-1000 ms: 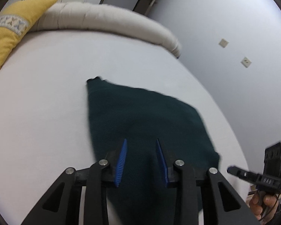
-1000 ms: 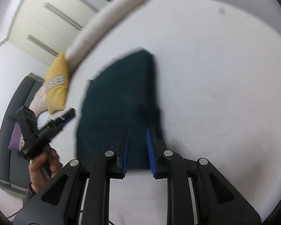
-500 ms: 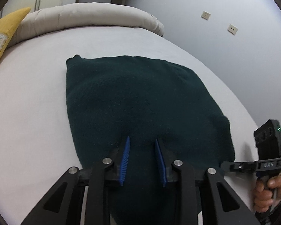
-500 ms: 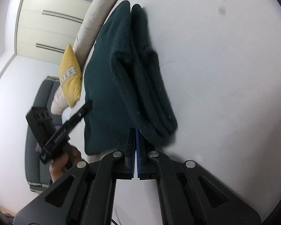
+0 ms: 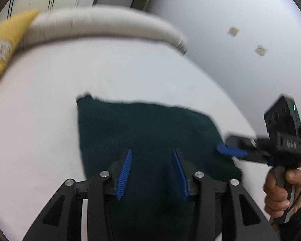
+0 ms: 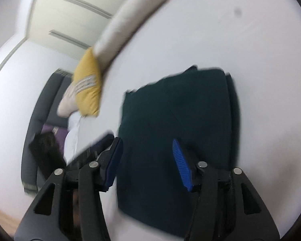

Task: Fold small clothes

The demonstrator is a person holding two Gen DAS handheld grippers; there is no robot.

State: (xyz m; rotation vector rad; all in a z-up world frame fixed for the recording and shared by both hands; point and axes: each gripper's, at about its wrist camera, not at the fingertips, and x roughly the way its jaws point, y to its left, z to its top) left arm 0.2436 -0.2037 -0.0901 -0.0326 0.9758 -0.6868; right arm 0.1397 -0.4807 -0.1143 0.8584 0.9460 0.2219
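The folded dark green garment point(image 5: 150, 132) lay flat on the white bed point(image 5: 40, 120). Both grippers hung over it — the left gripper point(image 5: 151, 172) with fingers apart, the right gripper point(image 6: 148, 164) with fingers wide apart. A yellow pillow point(image 6: 88, 86) sat at ten o'clock.

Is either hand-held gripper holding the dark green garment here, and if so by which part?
Nothing is held. The left hand-held gripper and right hand-held gripper are both open above the folded dark green garment, which lies on the bed.
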